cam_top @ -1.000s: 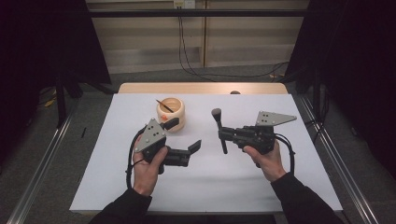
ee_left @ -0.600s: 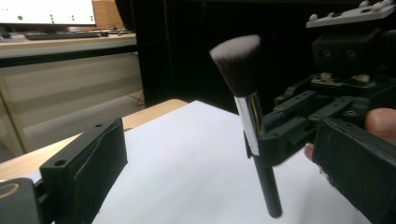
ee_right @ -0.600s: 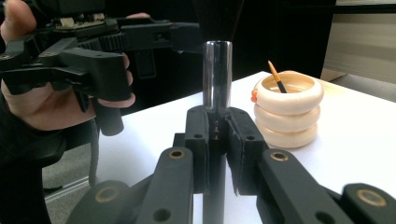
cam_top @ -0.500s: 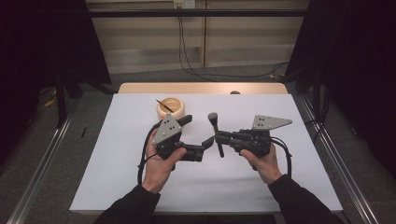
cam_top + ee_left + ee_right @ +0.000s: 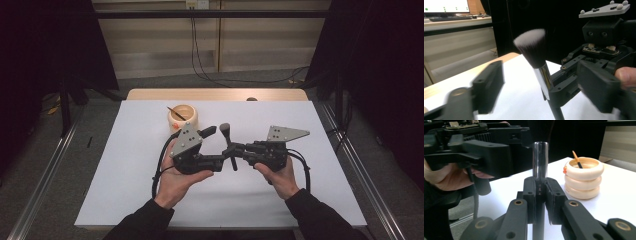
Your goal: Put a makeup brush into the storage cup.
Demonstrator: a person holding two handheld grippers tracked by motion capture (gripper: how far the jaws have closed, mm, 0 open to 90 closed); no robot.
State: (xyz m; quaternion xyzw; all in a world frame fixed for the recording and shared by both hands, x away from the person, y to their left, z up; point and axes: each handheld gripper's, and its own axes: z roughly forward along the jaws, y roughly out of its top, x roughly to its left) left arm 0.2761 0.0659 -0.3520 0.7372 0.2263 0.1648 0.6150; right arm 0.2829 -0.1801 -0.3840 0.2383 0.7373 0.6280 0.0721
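Mid-table handover: your right gripper (image 5: 233, 150) clamps makeup brush (image 5: 228, 141) upright by handle, above white table (image 5: 125, 175). Your left gripper (image 5: 216, 145) jaws apart, flanking brush. Next: close left squarely on ferrule, then release right. Holder (image 5: 183, 118) behind.

lab | black curtains (image 5: 380, 75) | aluminium rails (image 5: 45, 170) | white table (image 5: 125, 175)

Thing: black-handled makeup brush (image 5: 229, 145) with silver ferrule and white-tipped bristles
Pose: upright, bristles up
Place: clamped above the white table's middle
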